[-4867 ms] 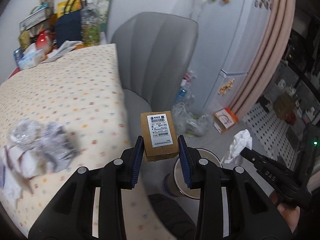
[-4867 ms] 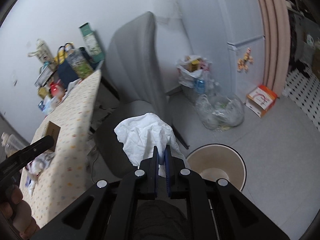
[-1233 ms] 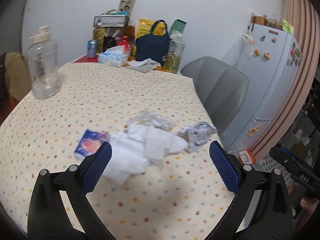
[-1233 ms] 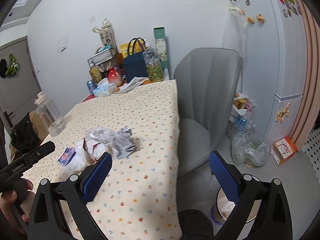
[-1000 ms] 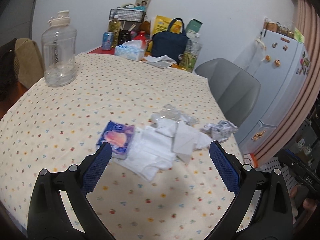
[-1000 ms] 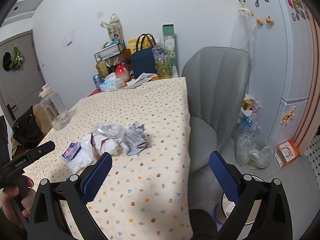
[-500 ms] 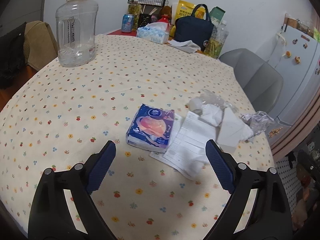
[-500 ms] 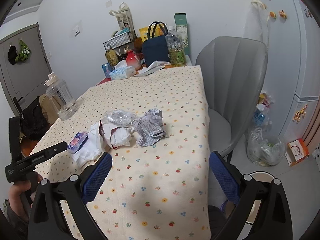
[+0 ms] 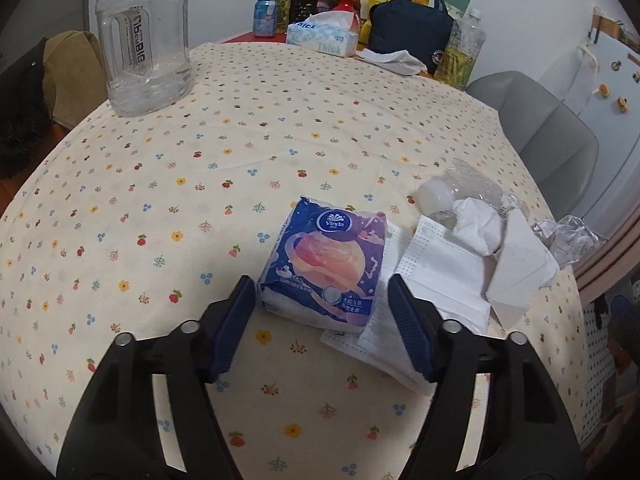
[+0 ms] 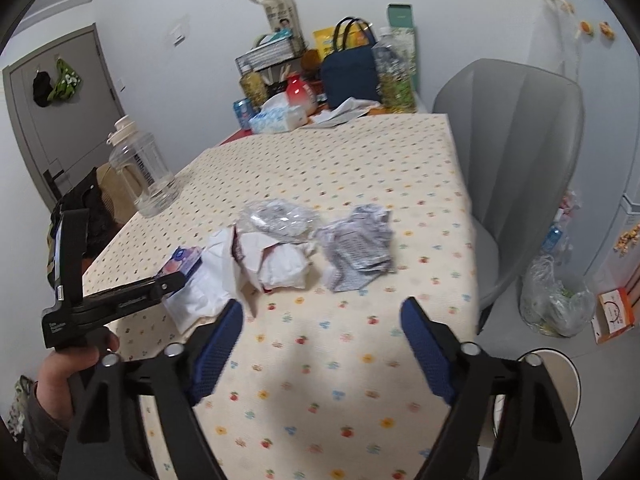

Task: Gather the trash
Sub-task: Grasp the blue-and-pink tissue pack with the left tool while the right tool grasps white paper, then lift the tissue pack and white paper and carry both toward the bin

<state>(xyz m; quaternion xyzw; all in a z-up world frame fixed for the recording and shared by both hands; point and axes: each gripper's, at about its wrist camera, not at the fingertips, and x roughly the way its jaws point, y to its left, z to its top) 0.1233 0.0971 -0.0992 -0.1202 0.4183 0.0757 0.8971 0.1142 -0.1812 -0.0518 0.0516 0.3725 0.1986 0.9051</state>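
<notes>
Most of both views is filled by a table (image 9: 240, 128) covered with a cream cloth printed with small flowers. A grey chair (image 10: 520, 152) is seen at the right of the right wrist view, and a clear water jug (image 9: 144, 36) is set at the upper left of the left wrist view. The trash is gathered in the middle of the table: a flat white paper sheet (image 9: 440, 276), a crumpled white tissue (image 9: 478, 226), a crumpled grey wrapper (image 10: 358, 254) and a clear crushed plastic piece (image 10: 278, 216). A blue tissue pack (image 9: 326, 268) is seen at the centre of the left wrist view, partly over the paper sheet. The left gripper (image 9: 322, 320) is held half-wide around the pack's near end, its jaws closing, the pads not yet pressed on it. The right gripper (image 10: 320, 344) is held fairly wide over bare cloth at the lower centre, its jaws closing with nothing between them.
</notes>
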